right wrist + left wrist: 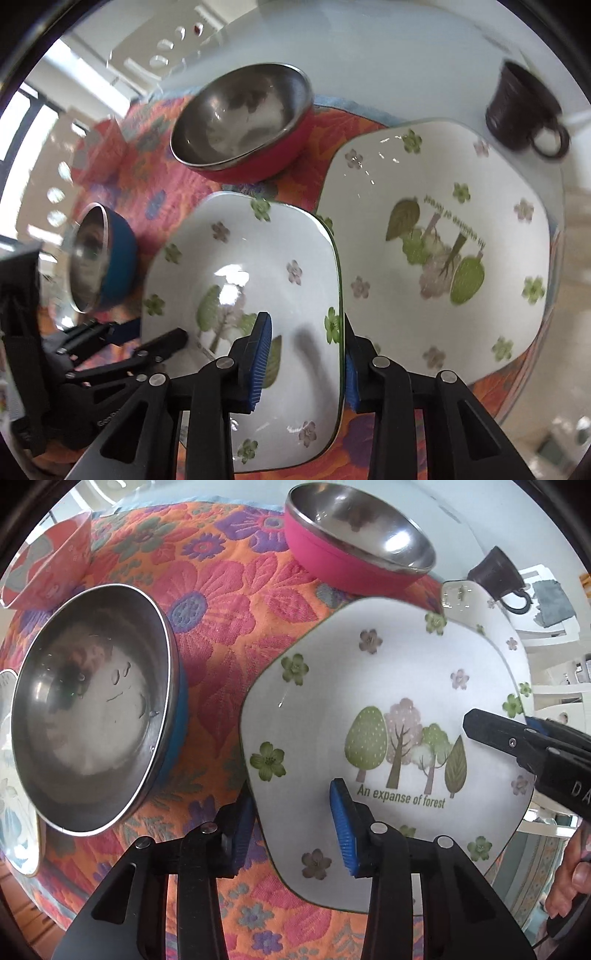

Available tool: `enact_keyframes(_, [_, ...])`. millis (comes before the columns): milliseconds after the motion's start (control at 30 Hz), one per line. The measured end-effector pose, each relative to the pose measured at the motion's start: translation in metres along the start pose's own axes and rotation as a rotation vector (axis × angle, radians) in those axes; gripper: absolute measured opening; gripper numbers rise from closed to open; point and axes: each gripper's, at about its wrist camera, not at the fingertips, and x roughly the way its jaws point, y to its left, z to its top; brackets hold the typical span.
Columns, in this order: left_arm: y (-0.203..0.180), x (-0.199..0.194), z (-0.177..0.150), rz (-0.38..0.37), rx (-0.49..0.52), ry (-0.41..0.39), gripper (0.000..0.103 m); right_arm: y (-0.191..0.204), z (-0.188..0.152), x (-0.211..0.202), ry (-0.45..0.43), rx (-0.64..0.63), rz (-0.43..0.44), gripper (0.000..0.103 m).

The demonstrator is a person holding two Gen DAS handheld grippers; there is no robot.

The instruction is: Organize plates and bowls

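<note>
We see both tools straddling the forest plate (369, 686) w/ fingers spread — left tool (291, 827), right tool (306, 362).

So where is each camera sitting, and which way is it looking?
Left wrist: it rides on the left gripper, looking forward along its jaws, which straddle the near rim of the forest plate; a fingertip shows at the right edge.
Right wrist: it rides on the right gripper, looking forward along its jaws, which straddle the plate's right rim.
Shared: the forest plate, a second plate, the pink bowl, the blue bowl, the dark cup, and each view shows the other gripper.
</note>
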Motion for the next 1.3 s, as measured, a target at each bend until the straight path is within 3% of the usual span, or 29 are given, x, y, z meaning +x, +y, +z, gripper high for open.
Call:
enact_keyframes(300, [-0.008,-0.009,-0.011,-0.022,0.054,0.016,0.036,-0.007,-0.020,-0.006,0.021,0.029,0.051,0.033])
enact_keyframes(467, [-0.001,-0.005,-0.035,-0.023,0.076,0.041,0.036,0.002,-0.038,-0.006,0.056,0.023,0.095,0.033])
enact_keyframes(667, [0.018,0.001,-0.060,-0.021,0.089,0.066,0.034,0.014,-0.077,0.023,0.139,0.036,0.118,0.033])
enact_keyframes(800, [0.013,-0.004,-0.063,-0.005,0.123,0.049,0.034,0.007,-0.085,0.035,0.124,0.095,0.108,0.033])
enact_keyframes(867, [0.006,0.012,-0.061,0.030,0.119,0.092,0.040,0.005,-0.084,0.038,0.109,0.119,0.118,0.033])
enact_keyframes(1033, [0.002,0.018,-0.057,-0.007,0.097,0.071,0.038,0.012,-0.083,0.038,0.085,0.095,0.096,0.035])
enact_keyframes(1300, [-0.006,0.000,-0.058,-0.017,0.202,0.049,0.038,0.017,-0.094,0.027,0.069,0.127,0.130,0.035])
